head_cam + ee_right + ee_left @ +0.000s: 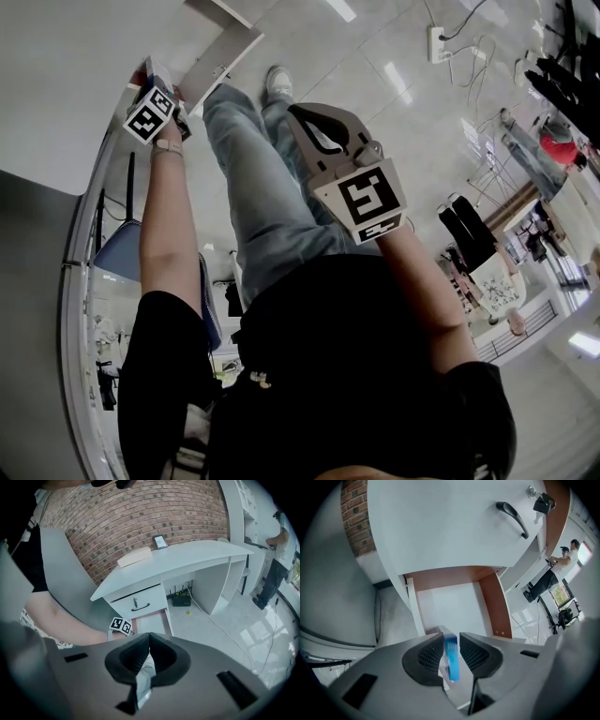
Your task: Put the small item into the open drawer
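Note:
The small item is a blue packet, standing on edge between the pads of my left gripper, which is shut on it. Right below it lies the open drawer, with a white floor and brown side walls. In the head view the left gripper is stretched out at the upper left, jaws hidden. My right gripper is held back from the desk and is shut on a crumpled white wrapper. From there the open drawer shows under a shut one, with the left gripper's marker cube beside it.
Above the open drawer is a shut drawer front with a black handle and a key in its lock. The white desk stands against a brick wall. A cable and a socket strip lie under the desk. Another person stands at the right.

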